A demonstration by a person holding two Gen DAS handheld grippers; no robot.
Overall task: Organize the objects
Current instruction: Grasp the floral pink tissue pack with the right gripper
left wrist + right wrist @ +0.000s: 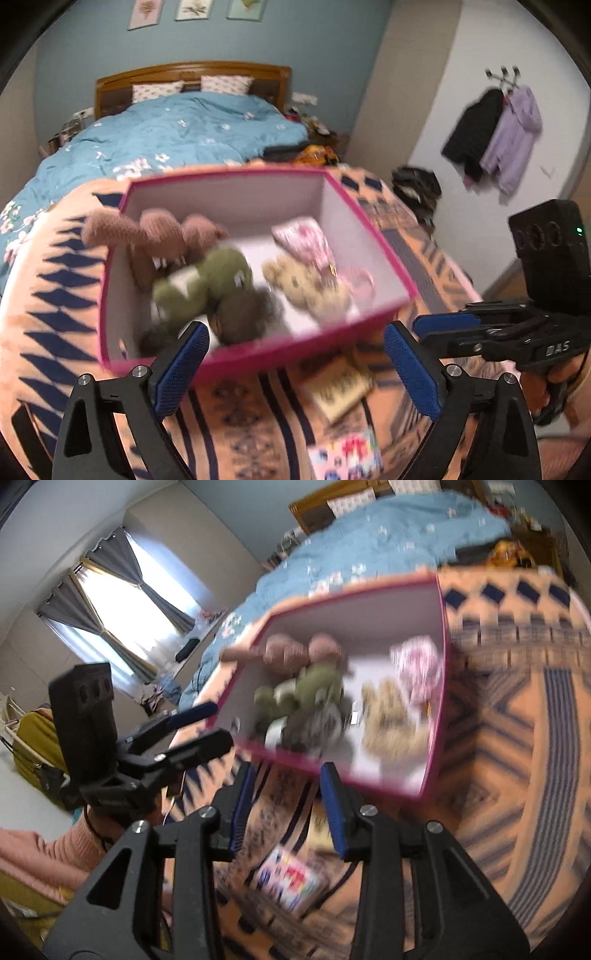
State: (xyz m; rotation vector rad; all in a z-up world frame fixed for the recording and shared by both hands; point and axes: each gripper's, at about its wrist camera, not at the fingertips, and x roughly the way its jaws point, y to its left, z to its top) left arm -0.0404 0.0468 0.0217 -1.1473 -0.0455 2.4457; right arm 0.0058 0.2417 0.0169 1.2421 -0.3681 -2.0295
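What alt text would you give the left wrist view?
A pink box holding plush toys sits on a patterned orange blanket, just beyond the open, empty left gripper. The right gripper enters from the right; the image is motion-blurred.

open pink box [369, 229] on blanket, plush toys [207, 280] piled inside.

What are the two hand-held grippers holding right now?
Nothing. The left hand-held gripper is open with only air between its fingers, near the pink box of stuffed toys. The right hand-held gripper is open and empty too.
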